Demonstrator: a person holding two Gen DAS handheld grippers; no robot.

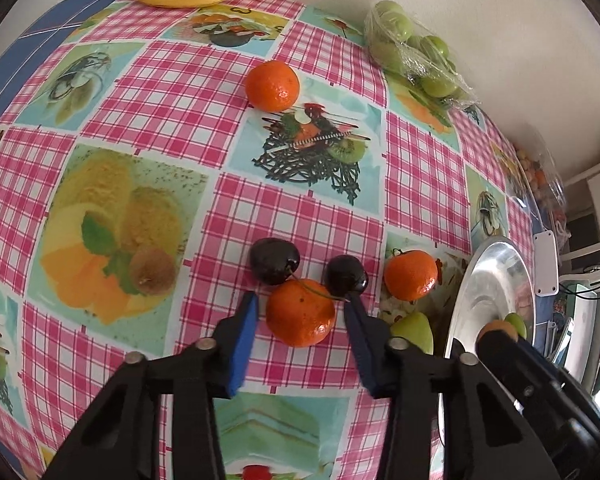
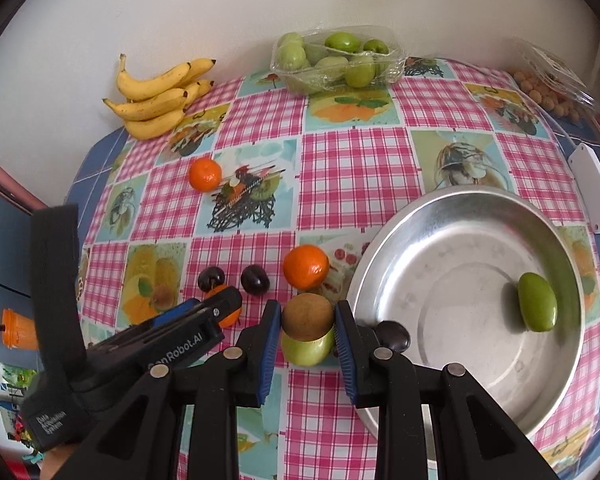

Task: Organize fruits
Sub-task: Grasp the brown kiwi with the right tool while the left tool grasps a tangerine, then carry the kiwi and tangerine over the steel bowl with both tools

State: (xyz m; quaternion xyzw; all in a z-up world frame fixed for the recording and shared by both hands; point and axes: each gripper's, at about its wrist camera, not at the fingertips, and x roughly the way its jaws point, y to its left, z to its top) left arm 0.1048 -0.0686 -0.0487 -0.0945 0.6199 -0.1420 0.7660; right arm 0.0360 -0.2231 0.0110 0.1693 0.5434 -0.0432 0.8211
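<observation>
Orange mandarin between spread left hand-held gripper, pads not touching; could nudge cherries. Right hand-held gripper pinching kiwi; could slip short of bowl.

The table, under a pink-checked cloth, carries a banana bunch, a tub of green fruit, three mandarins, two dark cherries, a steel bowl, a white box and, blurred at the far corner, perhaps nuts.
</observation>
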